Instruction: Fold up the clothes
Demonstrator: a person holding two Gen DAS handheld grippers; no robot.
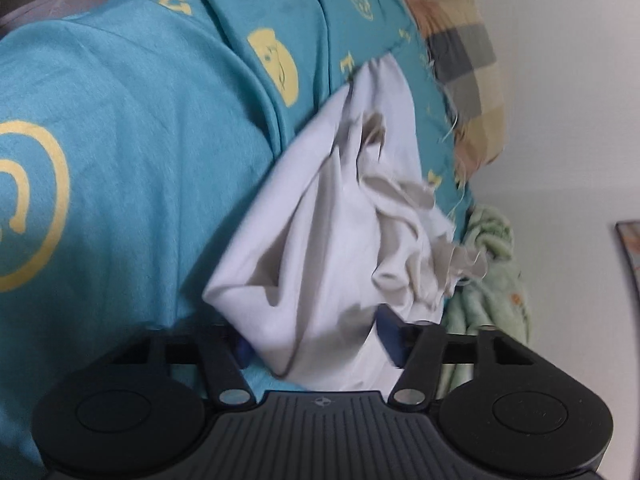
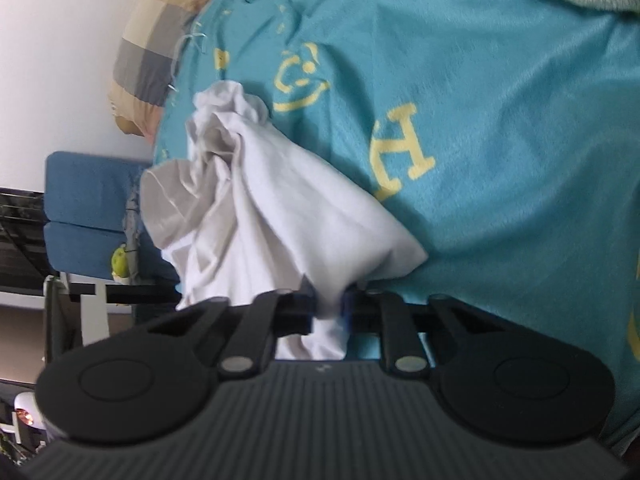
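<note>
Teal bed cover [image 2: 500,128], yellow print:
- Capital "H" in serif type, right wrist view, lying right of the white garment [image 2: 280,200].
- Smiley-face emblem, farther off, above the garment.
- Other yellow characters and round emblems in both views, cut off or blurred; not legible.

No brand or number readable.

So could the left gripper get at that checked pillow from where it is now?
Probably not right away. The left gripper has its jaws around the white garment, and that bunched cloth lies between it and the checked pillow, which sits far off at the teal bedspread's edge. It would have to let go first.
</note>
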